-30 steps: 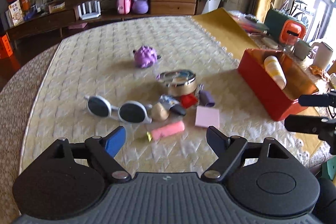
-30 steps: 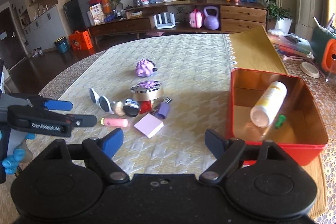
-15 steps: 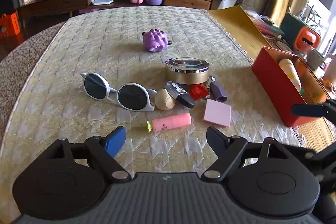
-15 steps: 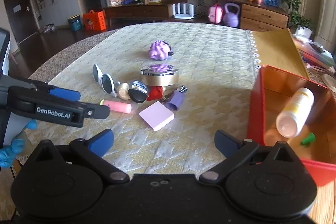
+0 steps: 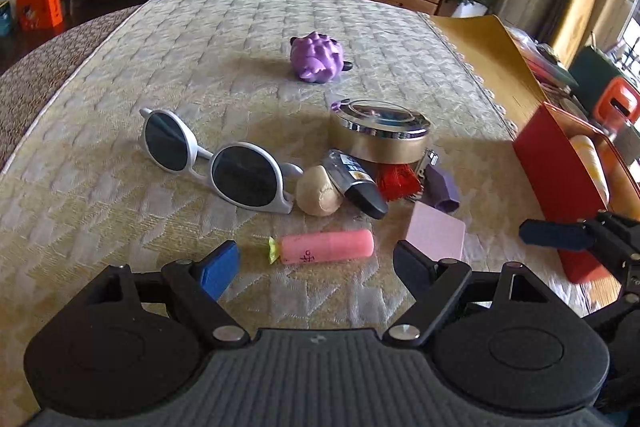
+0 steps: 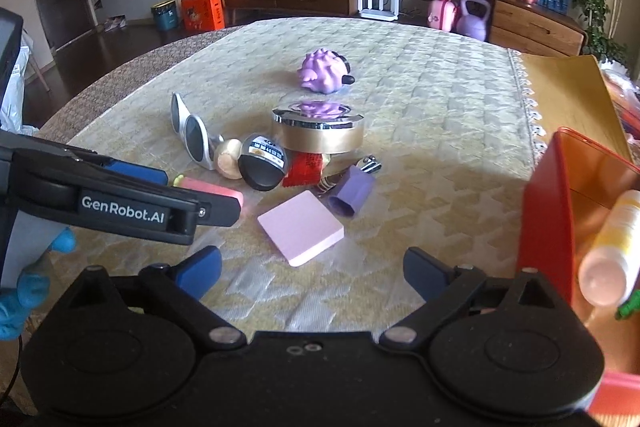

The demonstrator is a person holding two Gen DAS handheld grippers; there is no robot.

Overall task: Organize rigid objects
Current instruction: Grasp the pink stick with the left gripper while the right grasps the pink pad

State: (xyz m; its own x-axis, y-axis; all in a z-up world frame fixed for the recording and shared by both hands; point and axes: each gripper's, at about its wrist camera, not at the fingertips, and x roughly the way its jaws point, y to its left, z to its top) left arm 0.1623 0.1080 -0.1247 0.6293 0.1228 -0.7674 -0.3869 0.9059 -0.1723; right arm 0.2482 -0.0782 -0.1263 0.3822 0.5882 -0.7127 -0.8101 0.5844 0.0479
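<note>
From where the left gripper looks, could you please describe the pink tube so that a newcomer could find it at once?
Start at the red box on the right, then go left into the clutter. The pink tube lies flat, nearest the left gripper. Unlike the flat pink square pad beside it, it is round-bodied with a green end.

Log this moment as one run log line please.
left tool: open, empty, over pink tube | right tool: open, empty, near pink pad

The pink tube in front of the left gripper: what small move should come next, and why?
Probably lower the left gripper a little further onto the pink tube before closing. The gripper is open and empty, and the tube lies crosswise just beyond its fingertips, apart from the sunglasses and the pink pad. The red box waits to the right.
</note>
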